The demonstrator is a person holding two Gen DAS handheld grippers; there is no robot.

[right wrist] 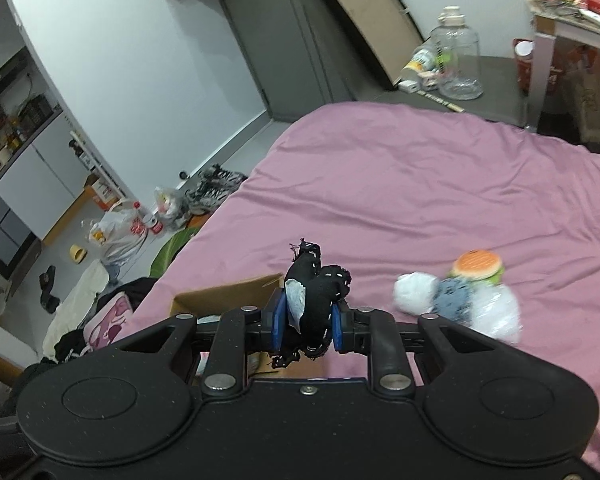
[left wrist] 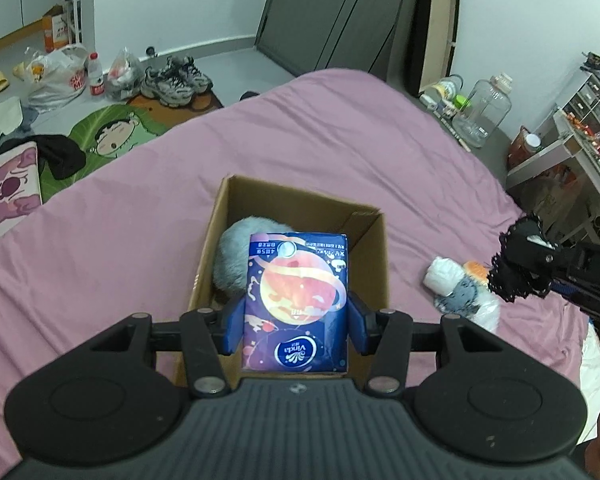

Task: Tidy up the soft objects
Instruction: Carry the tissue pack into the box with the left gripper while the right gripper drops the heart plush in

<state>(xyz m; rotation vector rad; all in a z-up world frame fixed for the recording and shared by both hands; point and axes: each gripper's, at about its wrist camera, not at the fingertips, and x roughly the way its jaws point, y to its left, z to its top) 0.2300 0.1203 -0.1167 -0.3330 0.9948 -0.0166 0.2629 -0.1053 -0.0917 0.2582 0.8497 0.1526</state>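
The left gripper is clenched on a tissue pack, a blue packet printed with an orange planet. Its two blue fingers press on the pack's long sides, and the pack sticks out ahead of them, over the open cardboard box that stands on the pink bed. Inside the box, just beyond and to the left of the pack's far end, lies a grey fluffy toy; how deep it sits cannot be told.

The right gripper is clenched on a black cloth with a frayed, white-stitched edge and a pale patch against the left finger. The cloth bulges up between the blue fingers and hangs ragged below them. In the left wrist view this same gripper comes in from the right edge with the cloth at its tip, well to the right of the box.

Ahead and to the right of the right fingers, a small heap lies on the bed: a burger toy, a white bundle, a blue-grey plush and a clear bag, touching one another. The heap is blurred. A corner of the box shows just left of the right fingers.
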